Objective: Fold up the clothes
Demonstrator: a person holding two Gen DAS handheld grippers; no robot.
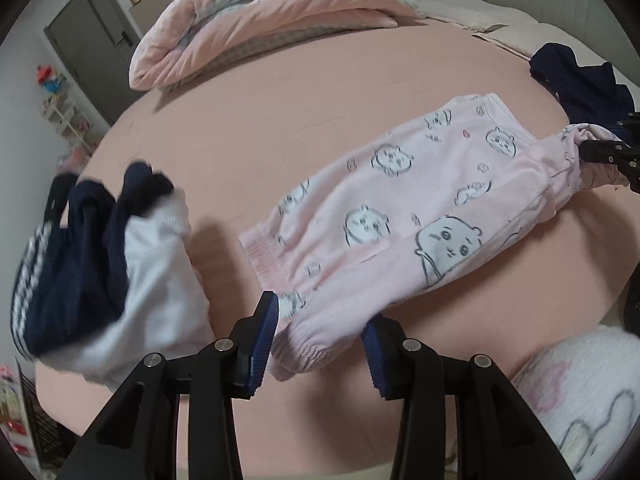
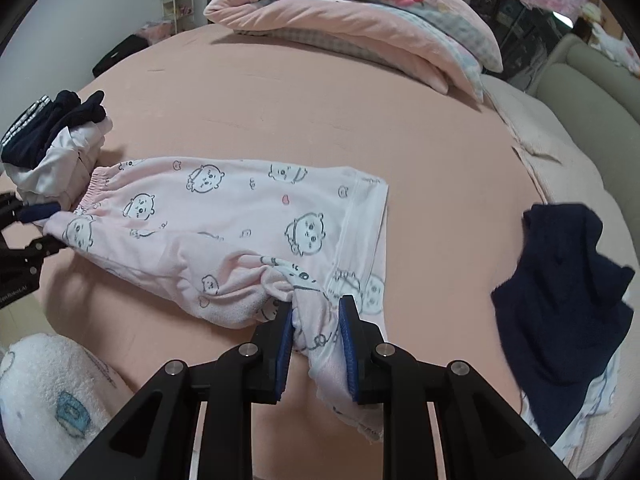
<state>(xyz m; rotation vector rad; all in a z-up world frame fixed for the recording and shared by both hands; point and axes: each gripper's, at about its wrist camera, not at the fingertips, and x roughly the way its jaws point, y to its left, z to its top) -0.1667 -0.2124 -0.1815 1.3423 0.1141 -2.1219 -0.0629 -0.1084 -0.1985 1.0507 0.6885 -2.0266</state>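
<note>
Pale pink pyjama trousers (image 1: 420, 208) printed with cartoon animals lie stretched across the pink bed sheet (image 1: 280, 128). My left gripper (image 1: 320, 344) is shut on the gathered elastic end nearest this camera, with cloth bunched between the blue pads (image 1: 264, 340). At the far end my right gripper (image 1: 600, 152) pinches the other end. In the right wrist view the trousers (image 2: 220, 216) run leftward from my right gripper (image 2: 316, 340), which is shut on a twisted bunch of cloth. The left gripper (image 2: 40, 228) grips the elastic end at the left edge.
A heap of navy and white clothes (image 1: 100, 260) (image 2: 52, 140) sits beside the left gripper's end. A navy garment (image 1: 580, 84) (image 2: 560, 312) lies past the right gripper's end. A folded pink quilt (image 2: 360, 20) lies at the far side. A white fluffy cloth (image 2: 48, 392) is at the near edge.
</note>
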